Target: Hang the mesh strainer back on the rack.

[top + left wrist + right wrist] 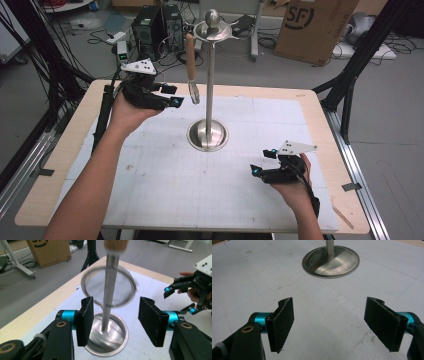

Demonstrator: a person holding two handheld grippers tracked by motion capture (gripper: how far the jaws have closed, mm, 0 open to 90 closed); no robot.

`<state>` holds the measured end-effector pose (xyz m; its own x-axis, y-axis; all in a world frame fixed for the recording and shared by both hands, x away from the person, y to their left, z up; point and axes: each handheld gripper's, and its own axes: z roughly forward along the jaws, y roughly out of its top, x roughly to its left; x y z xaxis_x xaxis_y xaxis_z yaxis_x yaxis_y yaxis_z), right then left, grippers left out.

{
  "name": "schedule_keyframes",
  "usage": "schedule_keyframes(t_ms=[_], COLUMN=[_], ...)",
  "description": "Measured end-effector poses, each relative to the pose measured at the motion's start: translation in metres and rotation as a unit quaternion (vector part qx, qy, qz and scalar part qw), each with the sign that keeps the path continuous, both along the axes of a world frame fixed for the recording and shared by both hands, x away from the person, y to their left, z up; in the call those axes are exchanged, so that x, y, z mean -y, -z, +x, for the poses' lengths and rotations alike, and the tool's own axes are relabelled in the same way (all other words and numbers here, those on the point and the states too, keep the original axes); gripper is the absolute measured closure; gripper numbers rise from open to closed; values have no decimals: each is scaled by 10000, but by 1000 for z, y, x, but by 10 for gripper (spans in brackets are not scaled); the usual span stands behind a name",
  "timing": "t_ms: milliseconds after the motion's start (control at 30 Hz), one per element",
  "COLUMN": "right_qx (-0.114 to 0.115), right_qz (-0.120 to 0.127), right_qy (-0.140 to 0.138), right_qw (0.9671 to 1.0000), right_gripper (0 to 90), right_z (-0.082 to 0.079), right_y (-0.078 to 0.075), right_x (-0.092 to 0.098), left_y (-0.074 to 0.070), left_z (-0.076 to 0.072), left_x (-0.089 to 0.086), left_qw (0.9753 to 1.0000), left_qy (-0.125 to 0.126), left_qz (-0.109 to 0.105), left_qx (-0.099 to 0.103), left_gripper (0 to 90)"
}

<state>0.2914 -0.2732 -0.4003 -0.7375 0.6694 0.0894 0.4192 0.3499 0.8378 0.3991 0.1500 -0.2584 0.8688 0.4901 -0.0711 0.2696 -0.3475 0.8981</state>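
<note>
- The left gripper [113, 322] is nearest the lens in its own view, its jaws spread wide and holding nothing.
- A small wire strainer [108, 286] with a wooden handle [190, 52] hangs just ahead of those jaws, between them and apart from both pads; its ring is blurred.
- Beyond the strainer, the steel stand's pole [209, 85] rises from a round base [207, 135] on the white mat [175, 180].
- The right gripper [264, 162], well apart on the stand's far side, is also wide open and empty, low over the mat.
</note>
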Motion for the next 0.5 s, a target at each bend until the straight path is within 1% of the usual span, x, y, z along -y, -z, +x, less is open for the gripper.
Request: schedule_keyframes(t_ms=[133, 167, 200, 300, 400, 500], right_qx=[5, 14, -23, -21, -3, -14], right_qz=[-2, -11, -18, -1, 3, -5], right_qy=[-3, -10, 0, 2, 7, 7], right_qw=[10000, 10000, 10000, 10000, 10000, 10000], right_gripper=[232, 232, 232, 232, 232, 232], right_z=[0, 0, 0, 0, 0, 0], right_y=[0, 0, 0, 0, 0, 1], right_x=[0, 0, -1, 0, 0, 0], left_y=[9, 11, 13, 17, 22, 26], left_z=[-1, -2, -2, -5, -6, -7], left_x=[-3, -3, -3, -5, -7, -9], left_qw=[10000, 10000, 9999, 9999, 9998, 9998], left_qy=[3, 4, 11, 47, 89, 39], left_qz=[45, 26, 31, 64, 30, 72], left_qx=[-64, -92, -113, -130, -153, -172], left_gripper=[444, 442, 438, 418, 406, 399])
